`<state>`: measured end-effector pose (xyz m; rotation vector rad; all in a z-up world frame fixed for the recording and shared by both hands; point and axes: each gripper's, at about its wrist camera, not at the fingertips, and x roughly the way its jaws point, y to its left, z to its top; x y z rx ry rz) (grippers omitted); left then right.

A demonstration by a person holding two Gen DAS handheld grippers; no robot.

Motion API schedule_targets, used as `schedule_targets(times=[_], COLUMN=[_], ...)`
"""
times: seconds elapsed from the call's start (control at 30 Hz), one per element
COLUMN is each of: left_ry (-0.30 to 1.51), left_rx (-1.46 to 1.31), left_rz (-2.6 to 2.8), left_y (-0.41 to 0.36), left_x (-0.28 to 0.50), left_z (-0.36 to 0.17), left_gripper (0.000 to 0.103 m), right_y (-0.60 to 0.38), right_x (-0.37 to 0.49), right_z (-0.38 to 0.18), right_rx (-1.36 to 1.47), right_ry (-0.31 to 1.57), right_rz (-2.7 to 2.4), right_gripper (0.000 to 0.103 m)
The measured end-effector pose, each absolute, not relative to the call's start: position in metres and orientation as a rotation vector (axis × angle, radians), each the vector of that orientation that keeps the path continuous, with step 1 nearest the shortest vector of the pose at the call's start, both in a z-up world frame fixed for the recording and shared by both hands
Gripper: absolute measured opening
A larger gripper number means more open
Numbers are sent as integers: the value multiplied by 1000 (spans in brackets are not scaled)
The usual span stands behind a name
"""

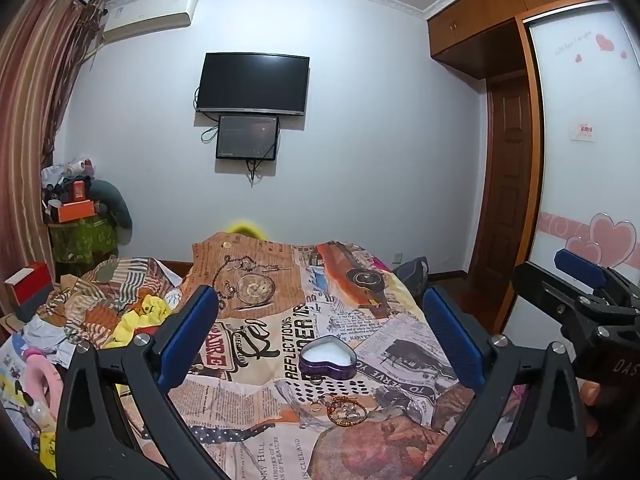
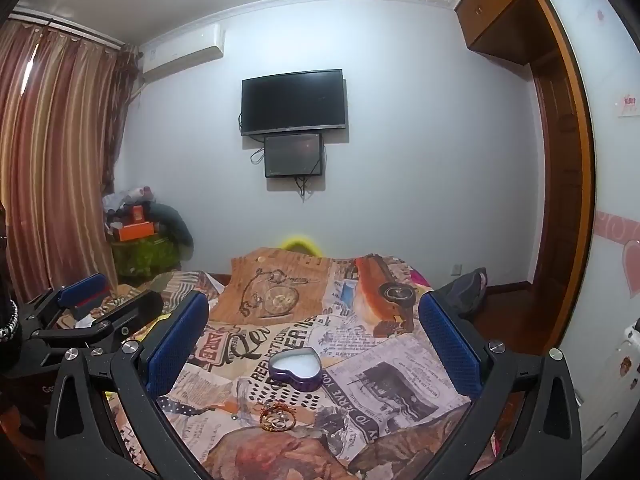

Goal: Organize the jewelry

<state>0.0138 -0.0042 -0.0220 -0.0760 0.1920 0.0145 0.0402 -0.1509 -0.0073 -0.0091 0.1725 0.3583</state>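
Observation:
A purple heart-shaped tin (image 1: 328,358) (image 2: 295,367) with a white lining sits open on the printed bedspread (image 1: 408,344) (image 2: 400,376). In front of it lies a small pile of jewelry (image 1: 344,410) (image 2: 277,417): a beaded bracelet, rings and a thin chain. My left gripper (image 1: 320,324) hovers above the bed, open, its blue pads wide apart with nothing between them. My right gripper (image 2: 314,322) is open too and holds nothing. Each gripper shows at the edge of the other's view, the right gripper (image 1: 580,276) and the left gripper (image 2: 92,300).
Crumpled clothes and fabric (image 1: 104,308) lie on the bed's left side beside a red box (image 1: 30,284). A cluttered stand (image 1: 80,216) is in the far left corner by the curtain. A TV (image 1: 253,83) hangs on the far wall. A wooden wardrobe (image 1: 516,184) lines the right.

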Motion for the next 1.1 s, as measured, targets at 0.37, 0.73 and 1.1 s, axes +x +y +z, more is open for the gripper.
schedule_targets(times=[0.37, 0.73, 1.1], left_ry=[189, 190, 192], left_rx=[-78, -81, -85], left_rz=[16, 15, 14], left_y=[-3, 0, 0], left_x=[14, 13, 13], left_z=[-23, -18, -20], left_gripper=[103, 103, 103], right_y=[-151, -151, -151], right_x=[44, 44, 44], right_z=[-11, -13, -12], right_rx=[-2, 3, 2], right_ry=[175, 173, 174], right_rz=[369, 374, 373], right_gripper=[103, 103, 103])
